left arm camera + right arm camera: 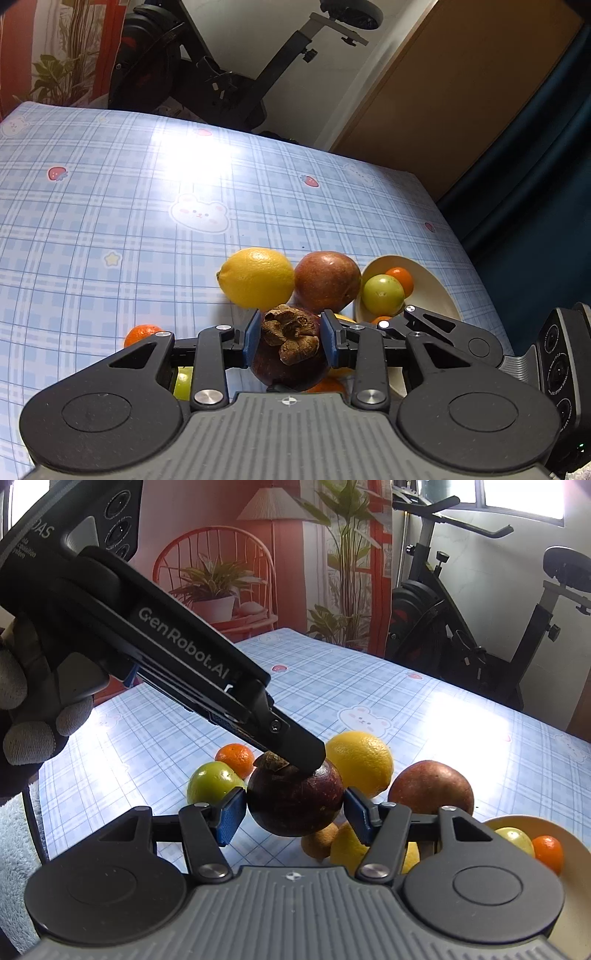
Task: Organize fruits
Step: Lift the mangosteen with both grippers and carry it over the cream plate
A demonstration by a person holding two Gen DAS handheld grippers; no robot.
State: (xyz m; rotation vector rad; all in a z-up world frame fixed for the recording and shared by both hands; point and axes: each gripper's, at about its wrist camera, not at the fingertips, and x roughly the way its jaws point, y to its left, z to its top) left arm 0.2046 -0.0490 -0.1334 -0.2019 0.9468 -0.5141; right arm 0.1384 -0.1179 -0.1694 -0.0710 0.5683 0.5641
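A dark purple mangosteen (pixel 291 365) with a dry brown calyx sits between the blue pads of my left gripper (pixel 290 338), which is shut on it. In the right wrist view the same mangosteen (pixel 295 797) hangs above the table, with my right gripper (pixel 293 814) pressing it from both sides. The left gripper (pixel 303 760) reaches in from the upper left and clamps its top. Behind it lie a lemon (pixel 256 277), a reddish round fruit (pixel 327 282) and a cream bowl (pixel 432 291) with a green fruit (pixel 382 293) and a tangerine (pixel 400 278) in it.
On the blue plaid tablecloth (pixel 424 701) lie a tangerine (pixel 236 758), a green fruit (pixel 208 784), a small brown fruit (pixel 317 843) and a second lemon (pixel 347 849). A gloved hand (pixel 33 716) holds the left gripper. An exercise bike (pixel 480 627) stands beyond the table's far edge.
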